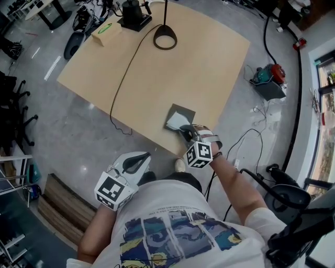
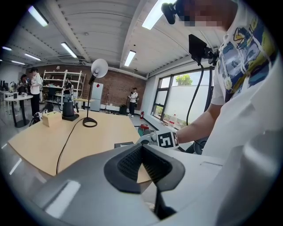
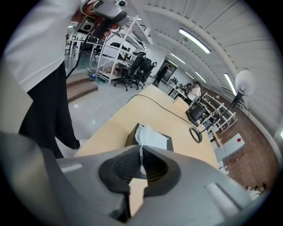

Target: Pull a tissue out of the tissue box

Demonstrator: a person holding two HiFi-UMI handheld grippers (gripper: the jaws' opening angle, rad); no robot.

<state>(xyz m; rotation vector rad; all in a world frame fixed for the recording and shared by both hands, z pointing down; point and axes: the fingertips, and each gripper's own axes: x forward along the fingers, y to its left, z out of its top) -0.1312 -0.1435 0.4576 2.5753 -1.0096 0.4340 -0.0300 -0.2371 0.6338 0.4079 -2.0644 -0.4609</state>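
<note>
A dark grey tissue box (image 1: 181,113) sits at the near corner of the tan table (image 1: 157,78). A white tissue (image 1: 175,123) sticks up out of its top. My right gripper (image 1: 185,133) reaches down to the box from the near side. In the right gripper view its jaws (image 3: 140,150) are shut on the edge of the tissue (image 3: 151,137), just in front of the box (image 3: 131,137). My left gripper (image 1: 140,161) hangs off the table near my body, shut with nothing in it (image 2: 142,152).
At the far end of the table stand a lamp with a ring base (image 1: 165,37), a black appliance (image 1: 134,15) and a tan box (image 1: 106,32). A black cable (image 1: 124,78) runs across the top. A red and teal tool (image 1: 270,78) lies on the floor.
</note>
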